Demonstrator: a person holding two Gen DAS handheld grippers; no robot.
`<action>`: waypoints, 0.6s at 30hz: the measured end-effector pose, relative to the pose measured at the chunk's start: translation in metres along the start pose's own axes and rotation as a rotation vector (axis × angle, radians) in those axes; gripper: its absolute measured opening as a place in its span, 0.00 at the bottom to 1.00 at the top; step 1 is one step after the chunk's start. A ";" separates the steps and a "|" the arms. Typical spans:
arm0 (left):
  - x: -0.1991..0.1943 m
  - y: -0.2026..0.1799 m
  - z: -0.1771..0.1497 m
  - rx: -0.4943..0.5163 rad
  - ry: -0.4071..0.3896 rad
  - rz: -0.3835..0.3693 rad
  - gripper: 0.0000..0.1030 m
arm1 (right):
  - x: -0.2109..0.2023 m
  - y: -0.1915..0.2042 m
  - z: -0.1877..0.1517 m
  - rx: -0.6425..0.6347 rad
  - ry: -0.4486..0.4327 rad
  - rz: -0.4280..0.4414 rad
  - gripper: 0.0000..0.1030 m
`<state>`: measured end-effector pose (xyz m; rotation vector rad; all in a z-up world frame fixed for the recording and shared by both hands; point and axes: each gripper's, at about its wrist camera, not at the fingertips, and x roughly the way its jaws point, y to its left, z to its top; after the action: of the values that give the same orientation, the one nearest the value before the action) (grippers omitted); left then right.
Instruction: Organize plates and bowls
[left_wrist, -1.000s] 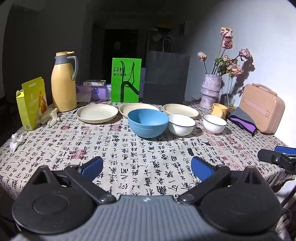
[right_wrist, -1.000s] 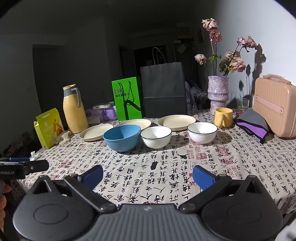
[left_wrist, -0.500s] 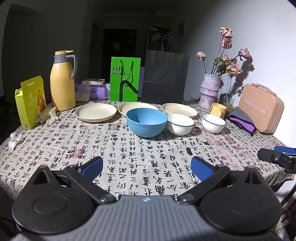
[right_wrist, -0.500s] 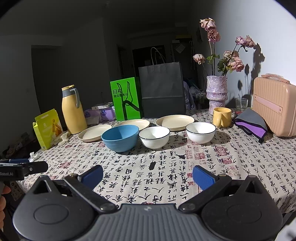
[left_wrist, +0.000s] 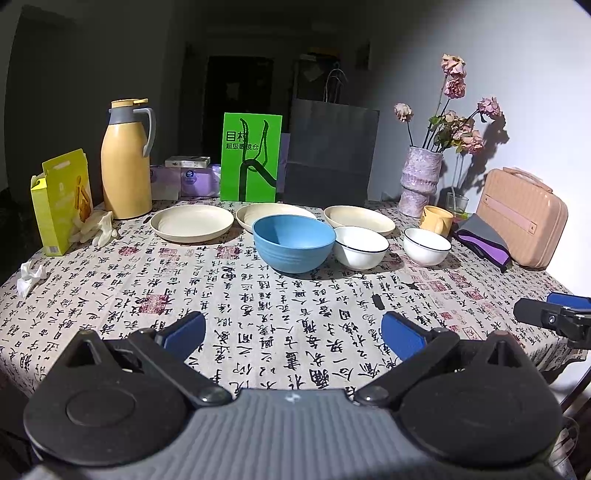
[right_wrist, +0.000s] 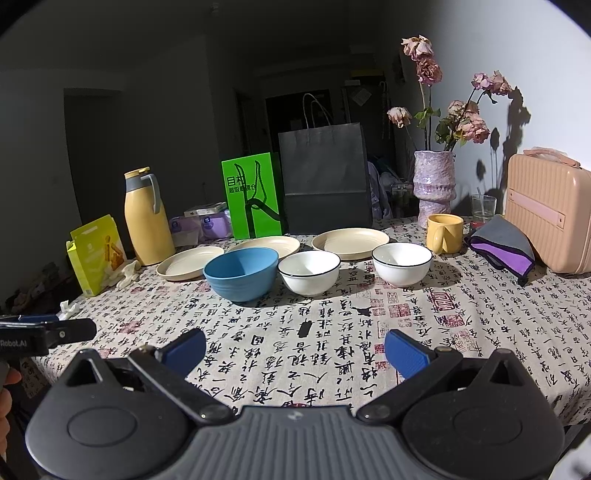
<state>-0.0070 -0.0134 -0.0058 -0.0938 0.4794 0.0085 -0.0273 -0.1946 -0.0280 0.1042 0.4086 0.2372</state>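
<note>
Three cream plates stand in a row at the back: left plate (left_wrist: 192, 223), middle plate (left_wrist: 273, 212), right plate (left_wrist: 359, 218). In front of them stand a blue bowl (left_wrist: 293, 242) and two white bowls (left_wrist: 360, 246) (left_wrist: 426, 246). The right wrist view shows the same blue bowl (right_wrist: 241, 268), white bowls (right_wrist: 308, 271) (right_wrist: 402, 264) and plates (right_wrist: 190, 261). My left gripper (left_wrist: 293, 332) is open and empty over the table's near edge. My right gripper (right_wrist: 294, 349) is open and empty, to the right of the left one.
A yellow thermos (left_wrist: 125, 158), a yellow box (left_wrist: 61, 201), a green sign (left_wrist: 250, 162), a dark paper bag (left_wrist: 330, 155), a vase of flowers (left_wrist: 421, 177), a yellow mug (left_wrist: 437, 220), a folded cloth (left_wrist: 484, 243) and a pink case (left_wrist: 521, 218) ring the patterned tablecloth (left_wrist: 258, 310).
Both grippers have drifted slightly; the views shift a little. Both stay open and empty. The dishes have not moved.
</note>
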 end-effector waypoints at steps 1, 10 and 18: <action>0.000 0.000 0.000 0.000 0.000 0.000 1.00 | 0.000 0.000 0.000 -0.001 0.000 0.000 1.00; 0.000 -0.001 0.000 -0.001 -0.001 0.001 1.00 | 0.001 0.001 0.000 -0.002 -0.001 0.000 1.00; 0.000 -0.001 0.000 -0.001 0.000 0.001 1.00 | 0.001 0.001 -0.001 -0.002 -0.001 0.000 1.00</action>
<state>-0.0070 -0.0142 -0.0053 -0.0943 0.4792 0.0093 -0.0270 -0.1933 -0.0286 0.1022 0.4072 0.2373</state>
